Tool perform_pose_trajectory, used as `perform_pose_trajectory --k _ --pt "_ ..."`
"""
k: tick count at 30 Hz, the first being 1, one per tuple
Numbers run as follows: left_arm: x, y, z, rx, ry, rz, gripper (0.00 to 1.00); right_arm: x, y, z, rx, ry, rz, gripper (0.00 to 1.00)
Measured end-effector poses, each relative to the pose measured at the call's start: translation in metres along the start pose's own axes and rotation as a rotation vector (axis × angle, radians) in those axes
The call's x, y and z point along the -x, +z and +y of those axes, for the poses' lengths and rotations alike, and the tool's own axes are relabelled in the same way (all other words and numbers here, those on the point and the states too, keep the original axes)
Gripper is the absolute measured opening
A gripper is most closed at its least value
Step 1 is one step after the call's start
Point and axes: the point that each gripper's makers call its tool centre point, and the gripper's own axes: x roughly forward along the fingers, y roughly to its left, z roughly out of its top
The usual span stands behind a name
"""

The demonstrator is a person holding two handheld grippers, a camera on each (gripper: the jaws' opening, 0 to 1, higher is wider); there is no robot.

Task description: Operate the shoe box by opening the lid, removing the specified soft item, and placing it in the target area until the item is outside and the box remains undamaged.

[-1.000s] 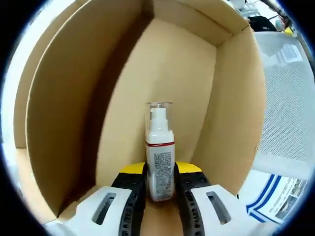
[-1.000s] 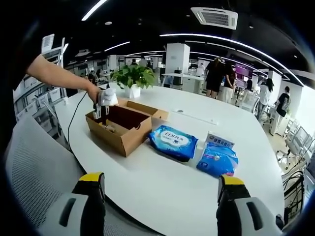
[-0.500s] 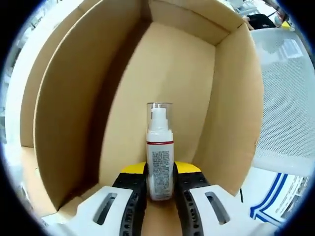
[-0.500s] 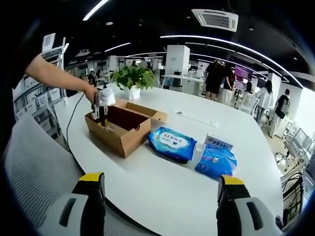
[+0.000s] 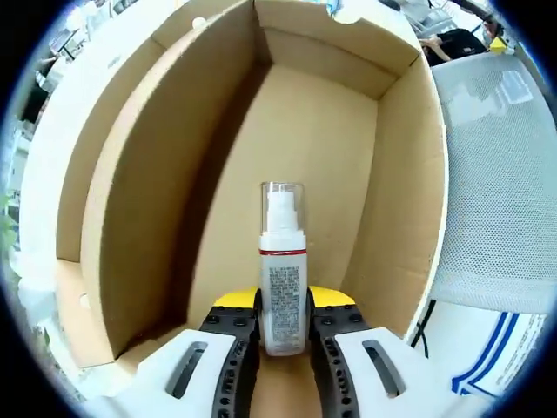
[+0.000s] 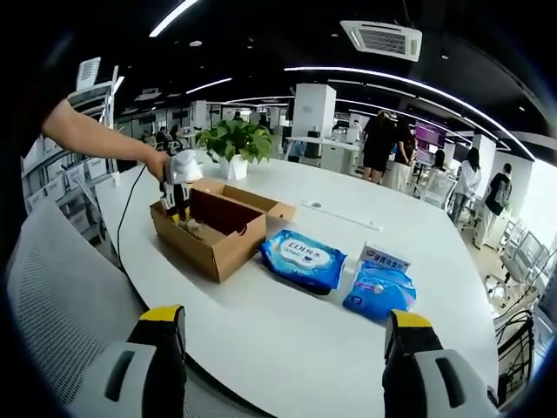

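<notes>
1. Office background; white table (image 6: 287, 331) carries the box (image 6: 213, 231), centre-left in the right gripper view.
2. Left gripper (image 5: 284, 326) pinches a bottle (image 5: 283, 274) and has risen since a second ago; more box rim shows around it.
3. Bottle is nearly clear of the box.
4. Right gripper (image 6: 283, 348) stays spread, idle.

Spray bottle (image 5: 283, 279) base hidden between the left gripper (image 5: 284, 335) jaws at bottom centre, its label print too small to read; in the right gripper view the shoe box (image 6: 215, 228) contents at left are too small to identify, and wipes pack (image 6: 303, 259) lettering is barely legible.
</notes>
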Motion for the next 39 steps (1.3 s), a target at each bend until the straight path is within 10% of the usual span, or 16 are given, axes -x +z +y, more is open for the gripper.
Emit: perform_pose_trajectory --k 39 --pt "0.073 0.073 -0.030 -0.020 0.113 -0.329 0.18 0.001 0.039 0.014 0.124 0.052 -0.088 0.86"
